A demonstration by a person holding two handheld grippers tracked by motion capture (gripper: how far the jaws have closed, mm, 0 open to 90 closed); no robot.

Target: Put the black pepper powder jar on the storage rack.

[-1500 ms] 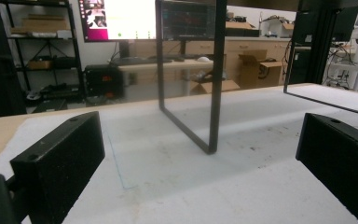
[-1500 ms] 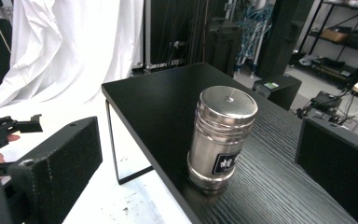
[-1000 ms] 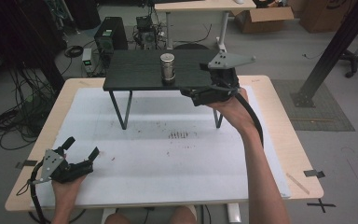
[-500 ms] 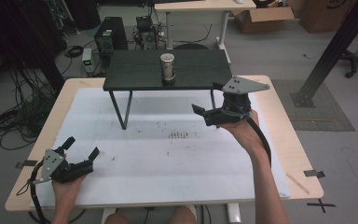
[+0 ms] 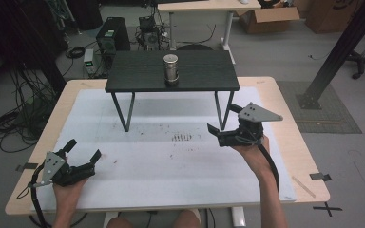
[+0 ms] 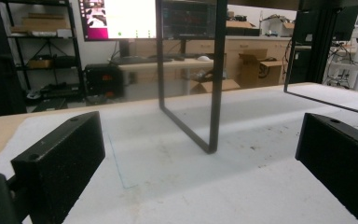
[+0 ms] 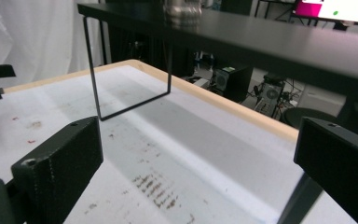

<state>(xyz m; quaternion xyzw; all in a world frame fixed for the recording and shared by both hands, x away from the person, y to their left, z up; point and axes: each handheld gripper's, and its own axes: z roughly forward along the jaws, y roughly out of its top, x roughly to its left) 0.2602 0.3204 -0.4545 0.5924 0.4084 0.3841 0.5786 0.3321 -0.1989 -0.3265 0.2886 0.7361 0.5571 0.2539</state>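
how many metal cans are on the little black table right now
1: a silver cylindrical metal can stands upright near the middle of the small black raised table. None seems hidden elsewhere.

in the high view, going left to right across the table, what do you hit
left gripper at the near left corner → metal can on the black raised shelf → right gripper, jaws open, beside the shelf's right leg
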